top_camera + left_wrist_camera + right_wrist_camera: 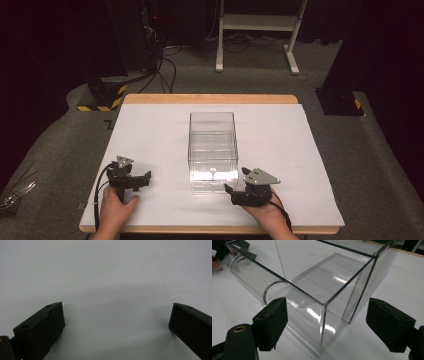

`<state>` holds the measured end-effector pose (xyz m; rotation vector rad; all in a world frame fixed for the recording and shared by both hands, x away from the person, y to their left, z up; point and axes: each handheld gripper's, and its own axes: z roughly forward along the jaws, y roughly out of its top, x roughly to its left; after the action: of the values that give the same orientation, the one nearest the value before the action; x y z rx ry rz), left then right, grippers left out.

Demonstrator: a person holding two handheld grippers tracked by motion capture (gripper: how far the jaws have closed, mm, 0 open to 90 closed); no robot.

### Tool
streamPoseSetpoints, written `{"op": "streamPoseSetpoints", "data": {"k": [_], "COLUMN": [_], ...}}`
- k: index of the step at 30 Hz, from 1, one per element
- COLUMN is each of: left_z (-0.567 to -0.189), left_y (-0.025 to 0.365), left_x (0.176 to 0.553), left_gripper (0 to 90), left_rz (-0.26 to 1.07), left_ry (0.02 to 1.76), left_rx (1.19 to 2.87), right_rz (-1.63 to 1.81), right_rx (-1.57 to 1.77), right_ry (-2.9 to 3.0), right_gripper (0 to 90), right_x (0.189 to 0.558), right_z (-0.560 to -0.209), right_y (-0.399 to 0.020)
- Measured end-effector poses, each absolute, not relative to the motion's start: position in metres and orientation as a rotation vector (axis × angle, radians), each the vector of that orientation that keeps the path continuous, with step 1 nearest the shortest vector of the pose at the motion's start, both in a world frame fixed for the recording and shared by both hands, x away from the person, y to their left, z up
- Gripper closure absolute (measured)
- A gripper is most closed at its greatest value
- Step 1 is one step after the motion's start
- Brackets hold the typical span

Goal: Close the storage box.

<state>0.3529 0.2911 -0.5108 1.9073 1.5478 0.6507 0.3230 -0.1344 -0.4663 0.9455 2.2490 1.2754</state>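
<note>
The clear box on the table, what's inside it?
The clear box looks empty: its see-through walls and open top show just its own bare floor with a small dimple. Nothing hides its inside.

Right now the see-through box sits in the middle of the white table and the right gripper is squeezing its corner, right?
Not quite. The right gripper is open: in the right gripper view its jaws stand apart on either side of the clear box corner, touching nothing. The box does sit mid-table.

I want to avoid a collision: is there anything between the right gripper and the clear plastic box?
Nothing visible. The right gripper has its jaws open just before the near corner of the clear box, with bare white table around.
</note>
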Motion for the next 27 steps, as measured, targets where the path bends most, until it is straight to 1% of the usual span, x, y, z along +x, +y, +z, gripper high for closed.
{"op": "streamPoseSetpoints", "data": {"k": [27], "left_z": [-0.511], "left_y": [0.291], "left_x": [0.353], "left_gripper": [0.5], "left_rz": [0.649], "left_ry": [1.549], "left_rx": [1.909], "right_rz": [1.262], "right_rx": [1.015], "right_ry": [2.207], "right_gripper": [18.2], "right_x": [0.349], "right_z": [-0.467], "right_y": [-0.131]}}
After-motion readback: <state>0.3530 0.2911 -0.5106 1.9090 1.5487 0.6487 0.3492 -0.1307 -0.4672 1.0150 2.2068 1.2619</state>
